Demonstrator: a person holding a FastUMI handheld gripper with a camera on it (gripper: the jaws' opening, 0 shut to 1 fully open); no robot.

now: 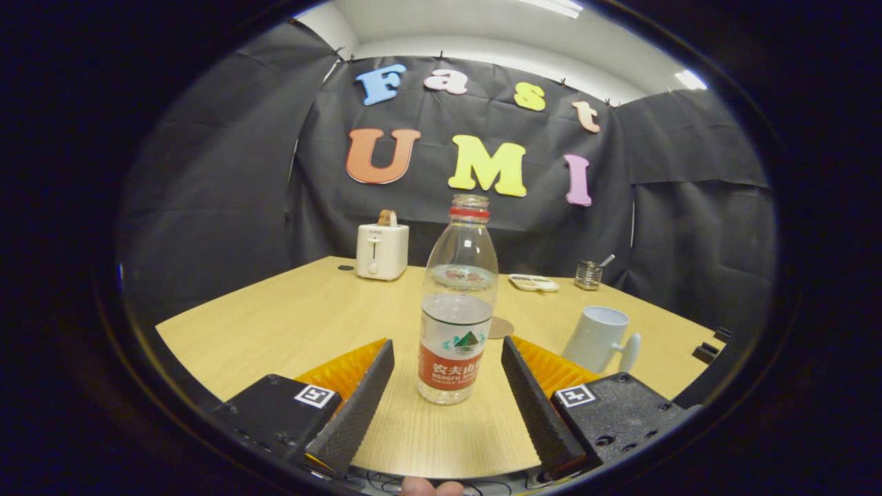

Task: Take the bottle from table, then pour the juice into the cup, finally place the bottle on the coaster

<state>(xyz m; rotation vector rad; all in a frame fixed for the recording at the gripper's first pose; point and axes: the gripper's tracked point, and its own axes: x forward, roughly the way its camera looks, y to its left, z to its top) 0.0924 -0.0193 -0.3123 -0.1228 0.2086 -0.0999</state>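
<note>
The bottle (457, 303) stands upright on the table (289, 324), between the two fingers and just ahead of their tips, touching neither. The jaws (448, 355) are spread wide, with clear gaps on both sides of the bottle, and hold nothing.

It is a thin clear plastic bottle, uncapped, about half full of clear liquid (the task calls it juice). I judge it light and a little top-steady, but the wall is soft and will dent if squeezed hard, and the open mouth means any jolt or tilt can spill. The smooth plastic may slip. The labelled band low on the body looks like the best place to grip: near the liquid's weight and stiffer than the bare wall above.

The gripper is held low and level over the table, pointing straight at the bottle, fingers to either side of its lower half. A fingertip of the person shows at the base of the view.

The cup (598, 339) sits beyond the right finger, handle toward the gripper. A round coaster (503, 326) lies just behind the bottle.
</note>
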